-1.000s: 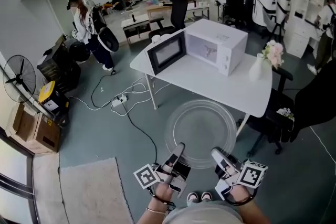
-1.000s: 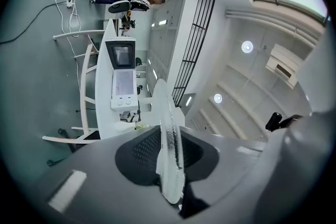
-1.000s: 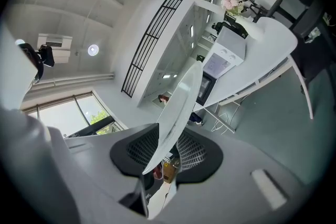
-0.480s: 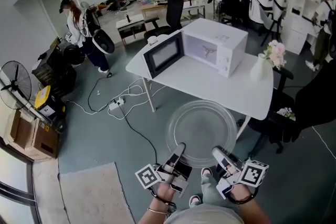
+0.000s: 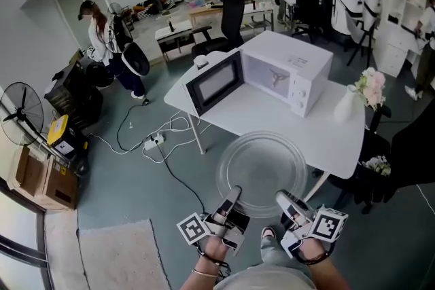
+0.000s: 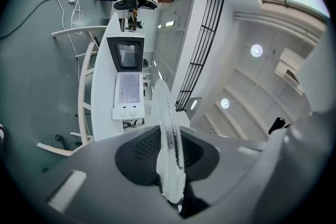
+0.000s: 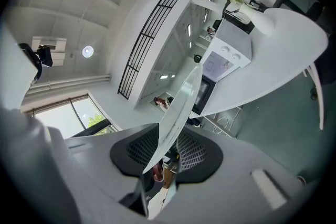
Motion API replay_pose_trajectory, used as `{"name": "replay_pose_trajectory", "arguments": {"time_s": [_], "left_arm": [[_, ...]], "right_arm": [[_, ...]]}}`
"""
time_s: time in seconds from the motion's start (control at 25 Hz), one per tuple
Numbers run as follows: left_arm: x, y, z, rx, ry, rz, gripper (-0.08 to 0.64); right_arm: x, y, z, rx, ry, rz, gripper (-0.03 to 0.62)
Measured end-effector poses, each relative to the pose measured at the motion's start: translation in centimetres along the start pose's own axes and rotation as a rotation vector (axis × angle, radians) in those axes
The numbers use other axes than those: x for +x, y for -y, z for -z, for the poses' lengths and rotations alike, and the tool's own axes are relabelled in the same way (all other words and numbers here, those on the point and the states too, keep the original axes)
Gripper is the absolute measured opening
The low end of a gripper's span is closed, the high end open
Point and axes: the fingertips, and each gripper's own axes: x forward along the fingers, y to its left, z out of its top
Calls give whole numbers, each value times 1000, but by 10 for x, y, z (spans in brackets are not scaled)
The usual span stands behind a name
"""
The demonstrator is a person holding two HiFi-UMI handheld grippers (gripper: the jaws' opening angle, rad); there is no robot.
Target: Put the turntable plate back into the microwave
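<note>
**Head view: plate held by both grippers, short of the microwave**

Head view. The glass plate (image 5: 262,172) hangs flat in the air in front of the person. Its far part shows over the near edge of the white desk (image 5: 333,136). The left gripper (image 5: 233,193) clamps the plate's near-left rim and the right gripper (image 5: 280,198) clamps its near-right rim. Each gripper's marker cube sits just behind the jaws. The microwave (image 5: 292,71) stands on the desk, well apart from the plate. Its door (image 5: 216,81) is swung open to the left and its cavity faces the person. A white vase (image 5: 346,105) with pale flowers stands on the desk to the microwave's right. A white cable (image 5: 160,139) trails over the grey floor left of the desk. A fan (image 5: 20,112) stands at the left edge, and a person (image 5: 102,27) in a cap is far back on the left.

Left gripper view. The plate shows edge-on, as a thin pale band rising from between the jaws. The jaws are closed on the rim, with a dark ridged pad pressing each face. Beyond them, the microwave with its open door sits on the desk, turned sideways in this view.

Right gripper view. The plate's edge slants up and to the right from between the jaws, which are closed on the rim, pads on both faces. Past it lie the desk, the microwave, the vase and the flowers.
</note>
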Motion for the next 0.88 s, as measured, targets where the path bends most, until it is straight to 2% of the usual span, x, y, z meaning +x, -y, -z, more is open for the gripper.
{"name": "replay_pose_trajectory", "arguments": {"time_s": [0.52,0.88], "left_arm": [[122,-37,-52,5,51,15,48],[179,-57,-68,19,61,0,46]], "right_arm": [[74,69,-102,-20,-57,-14,94],[98,115,-145,10,-80,0,94]]}}
